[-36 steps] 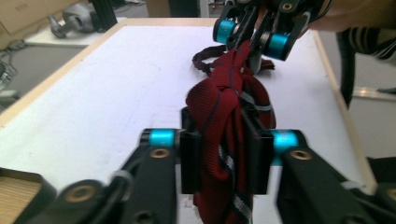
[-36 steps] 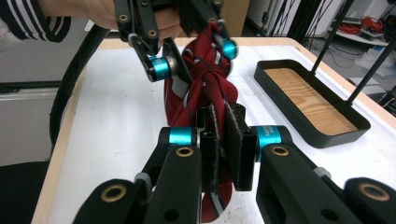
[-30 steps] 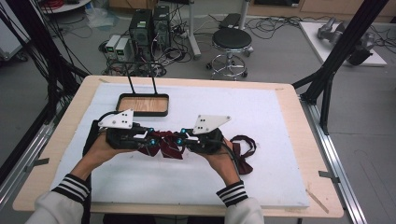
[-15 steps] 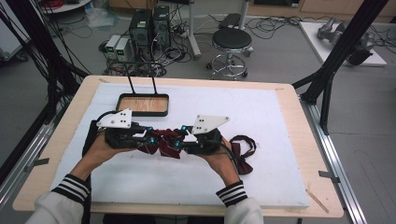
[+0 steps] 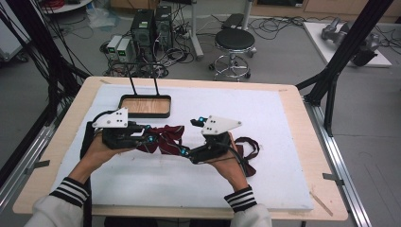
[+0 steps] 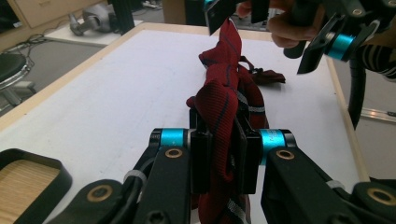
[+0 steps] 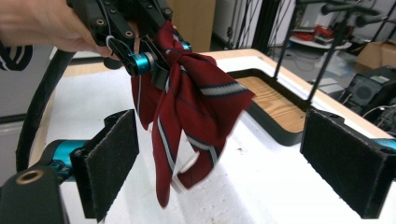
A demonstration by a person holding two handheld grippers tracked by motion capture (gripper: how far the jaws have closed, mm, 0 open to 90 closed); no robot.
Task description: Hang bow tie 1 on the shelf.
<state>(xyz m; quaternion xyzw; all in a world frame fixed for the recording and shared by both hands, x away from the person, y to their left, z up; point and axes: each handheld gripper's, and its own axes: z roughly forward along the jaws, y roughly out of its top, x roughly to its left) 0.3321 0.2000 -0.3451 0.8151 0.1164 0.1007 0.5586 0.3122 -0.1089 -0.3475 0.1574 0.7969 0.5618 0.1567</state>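
High view showed a wooden surface [image 5: 302, 142] covered by a white mat [image 5: 265, 123], with a black-rimmed tray [image 5: 144, 106] with a wood floor set toward the far left of the mat. Two thin black posts rose from the tray's far edge.

Near the front of the mat lay a dark red striped tie [image 5: 165, 142], bunched between the two hands. One end ran off to the right as a dark strap [image 5: 246, 151] lying flat on the mat beside the right hand [image 5: 231, 165].

Left gripper [image 5: 142, 138] sat near the left of the mat, below the tray, jaws pressed tight on the tie. Left gripper view confirmed it: red cloth [image 6: 219, 112] pinched between the two black pads, the rest trailing away across the mat.

Right gripper [image 5: 189, 137] was held just right of the tie, its grey plate uppermost. Its jaws had just been opening and stood wide apart. Right gripper view showed the tie [image 7: 191, 116] hanging from the left gripper [image 7: 154, 56] in front of the two spread pads [image 7: 112, 158], touching neither. The lower tip of the cloth hung just above the mat. The tray [image 7: 275, 112] lay behind it.
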